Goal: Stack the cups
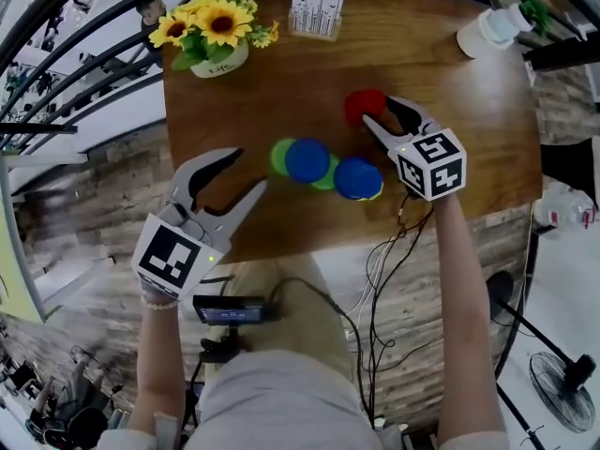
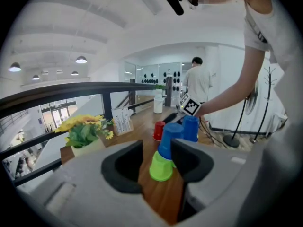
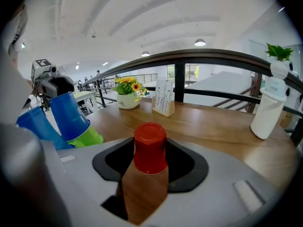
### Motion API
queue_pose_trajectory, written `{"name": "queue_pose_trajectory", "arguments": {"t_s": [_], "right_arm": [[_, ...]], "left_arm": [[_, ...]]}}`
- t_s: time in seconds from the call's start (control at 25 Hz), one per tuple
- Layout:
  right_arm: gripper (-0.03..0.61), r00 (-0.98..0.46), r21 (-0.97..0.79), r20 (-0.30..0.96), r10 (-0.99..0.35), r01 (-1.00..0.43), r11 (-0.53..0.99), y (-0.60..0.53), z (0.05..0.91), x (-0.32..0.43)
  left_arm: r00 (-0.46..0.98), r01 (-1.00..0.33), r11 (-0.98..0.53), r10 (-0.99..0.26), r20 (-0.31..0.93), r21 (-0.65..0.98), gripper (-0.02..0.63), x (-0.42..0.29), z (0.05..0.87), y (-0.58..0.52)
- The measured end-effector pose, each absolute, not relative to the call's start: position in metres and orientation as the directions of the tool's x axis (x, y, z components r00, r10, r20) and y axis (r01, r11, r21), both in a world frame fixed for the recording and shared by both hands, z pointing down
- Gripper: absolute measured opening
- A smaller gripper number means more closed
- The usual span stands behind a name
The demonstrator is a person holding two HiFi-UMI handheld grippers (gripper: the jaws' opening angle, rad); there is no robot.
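We saw the upturned red plastic cup standing untouched between our right gripper's released jaws; our left gripper gaped too.

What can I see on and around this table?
table: one, brown wood, centre.
red cup: one, upside down, right of middle.
blue cups: two, mid-table, sitting on green ones.
green cups: at least two, under the blue ones.
sunflower pot: one, yellow flowers in a white pot, far left corner.
card stand: one, white, far edge.
white bottle: one, far right corner.
cables: several, dark and white, below the near edge.
left gripper: grey, open, empty, left of the cups.
right gripper: grey, open around the red cup.
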State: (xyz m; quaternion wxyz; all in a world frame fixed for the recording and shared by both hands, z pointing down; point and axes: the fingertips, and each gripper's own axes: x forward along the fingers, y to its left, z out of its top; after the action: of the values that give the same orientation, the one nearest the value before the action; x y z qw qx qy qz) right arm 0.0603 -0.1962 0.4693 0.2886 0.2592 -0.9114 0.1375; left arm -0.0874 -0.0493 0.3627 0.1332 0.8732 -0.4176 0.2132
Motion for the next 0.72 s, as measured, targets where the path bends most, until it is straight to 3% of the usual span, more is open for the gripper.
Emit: {"name": "queue_pose_trajectory", "arguments": {"t_s": [0.72], "right_arm": [[0.204, -0.693, -0.015, 0.486, -0.532, -0.615, 0.788, -0.19, 0.383, 0.074]], "left_arm": [[0.635, -0.708, -0.706, -0.635, 0.44, 0.005, 0.161, -0.068, 0.348, -0.051]]}}
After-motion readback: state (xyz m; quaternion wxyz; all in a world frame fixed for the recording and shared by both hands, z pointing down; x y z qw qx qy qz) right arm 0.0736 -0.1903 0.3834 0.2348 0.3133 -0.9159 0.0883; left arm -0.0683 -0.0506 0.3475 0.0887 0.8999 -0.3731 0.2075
